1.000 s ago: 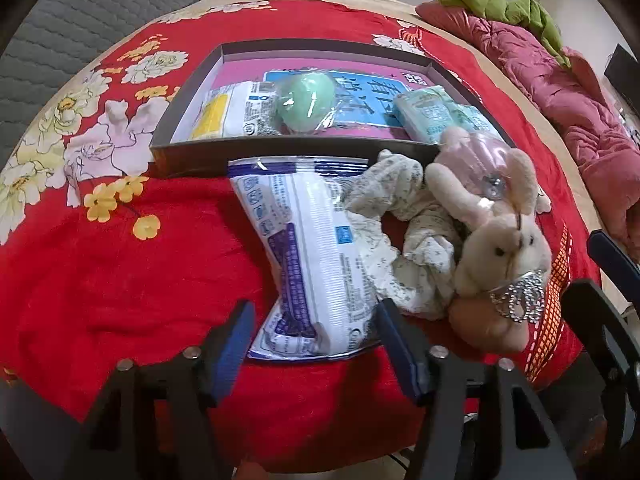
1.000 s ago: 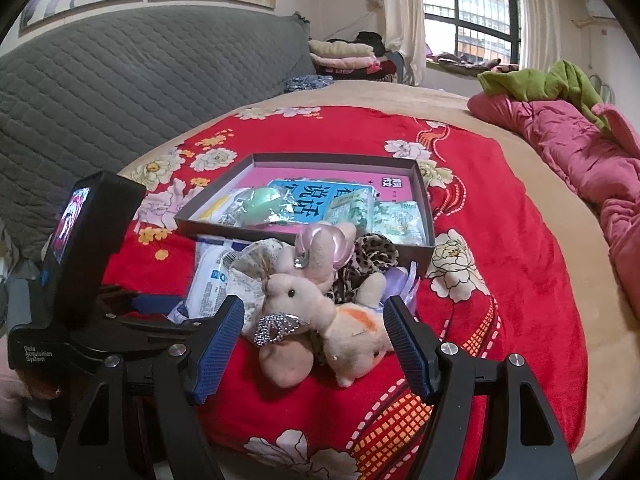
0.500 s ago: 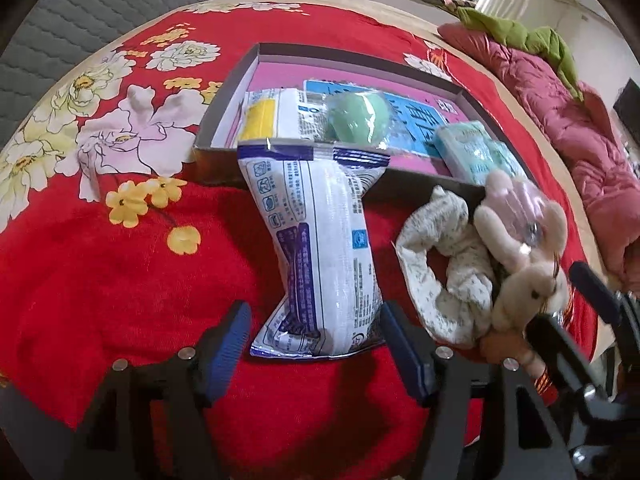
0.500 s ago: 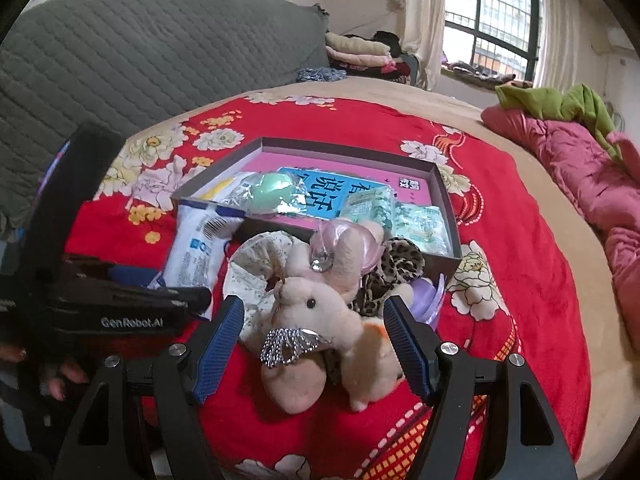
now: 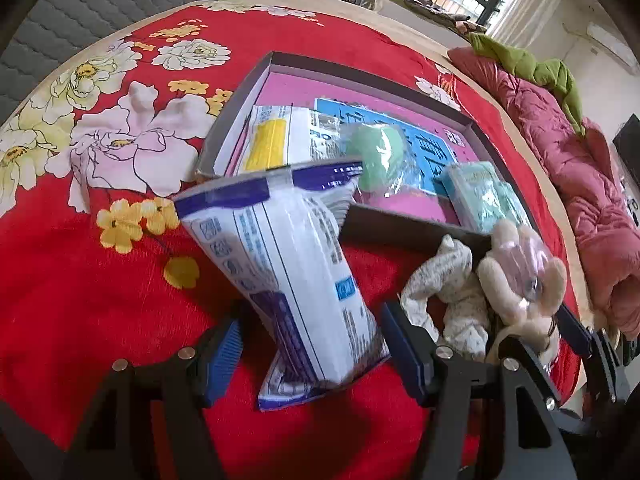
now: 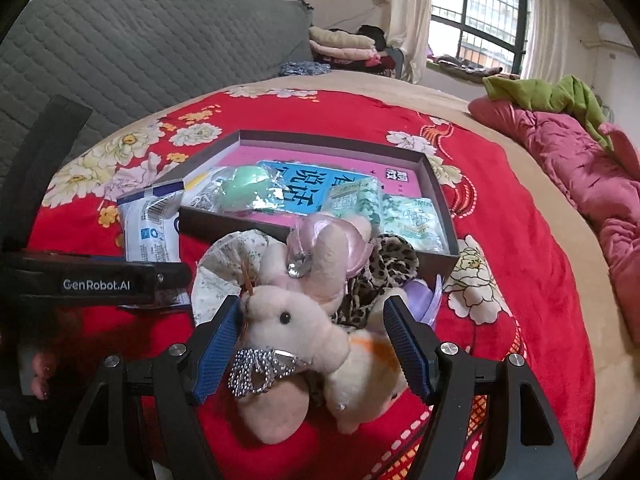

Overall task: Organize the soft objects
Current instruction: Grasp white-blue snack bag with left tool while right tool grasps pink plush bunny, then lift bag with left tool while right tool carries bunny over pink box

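Note:
A white and blue plastic pack [image 5: 296, 272] lies tilted between the open fingers of my left gripper [image 5: 312, 344], its far end raised against the near wall of the dark box [image 5: 404, 232]; it also shows in the right wrist view [image 6: 150, 224]. My right gripper [image 6: 312, 344] is open around a pink plush rabbit [image 6: 296, 328] that lies on the red blanket. Beside the rabbit are a floral scrunchie [image 6: 224, 272] and a leopard scrunchie [image 6: 384, 276]. The box holds a green egg [image 5: 380, 160], a yellow-labelled pack [image 5: 280, 140] and teal tissue packs [image 5: 480, 192].
A red flowered blanket [image 5: 100, 280] covers the bed. A grey quilted headboard [image 6: 160, 52] stands at the left. A crumpled pink quilt [image 6: 580, 168] and a green cloth [image 6: 552, 96] lie at the right. The left gripper's body [image 6: 96, 280] is close to the left of the rabbit.
The left gripper has moved forward and the white pack now stands tilted between its fingers, its far end lifted onto the box wall. The right gripper has closed in around the rabbit.

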`<state>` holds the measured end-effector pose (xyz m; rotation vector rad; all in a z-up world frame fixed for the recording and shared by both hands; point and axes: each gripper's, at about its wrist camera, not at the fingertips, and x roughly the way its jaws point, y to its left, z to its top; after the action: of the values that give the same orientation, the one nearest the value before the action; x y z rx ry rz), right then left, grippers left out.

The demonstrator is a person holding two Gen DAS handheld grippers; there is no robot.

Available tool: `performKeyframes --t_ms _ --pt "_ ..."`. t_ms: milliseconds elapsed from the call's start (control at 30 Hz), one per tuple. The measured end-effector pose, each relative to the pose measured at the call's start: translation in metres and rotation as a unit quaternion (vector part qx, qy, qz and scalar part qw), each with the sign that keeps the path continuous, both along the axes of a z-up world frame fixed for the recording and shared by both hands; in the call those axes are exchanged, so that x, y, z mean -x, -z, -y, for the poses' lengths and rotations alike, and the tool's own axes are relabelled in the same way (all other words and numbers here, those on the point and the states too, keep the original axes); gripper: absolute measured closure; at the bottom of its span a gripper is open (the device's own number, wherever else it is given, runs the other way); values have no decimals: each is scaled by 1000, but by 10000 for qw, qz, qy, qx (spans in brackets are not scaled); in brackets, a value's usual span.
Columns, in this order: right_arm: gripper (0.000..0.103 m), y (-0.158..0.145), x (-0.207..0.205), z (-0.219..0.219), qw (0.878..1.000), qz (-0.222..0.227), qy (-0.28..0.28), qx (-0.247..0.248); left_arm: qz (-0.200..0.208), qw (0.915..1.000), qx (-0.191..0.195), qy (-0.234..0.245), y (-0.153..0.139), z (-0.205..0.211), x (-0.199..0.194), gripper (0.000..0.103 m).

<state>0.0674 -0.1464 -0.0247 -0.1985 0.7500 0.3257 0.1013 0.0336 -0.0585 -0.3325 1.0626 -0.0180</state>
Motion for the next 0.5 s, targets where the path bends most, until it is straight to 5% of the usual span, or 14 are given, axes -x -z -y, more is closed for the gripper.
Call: performKeyframes --t_ms 67,233,500 --pt "30 1 0 -3 10000 55 -59 41 19 9999 89 -43 0 -4 -4 37" --pt "51 5 3 -11 9995 96 -234 205 36 9998 155 -119 2 -9 -12 41" --pt "58 4 4 -10 9992 214 -303 116 154 9993 243 -218 4 -17 -13 57"
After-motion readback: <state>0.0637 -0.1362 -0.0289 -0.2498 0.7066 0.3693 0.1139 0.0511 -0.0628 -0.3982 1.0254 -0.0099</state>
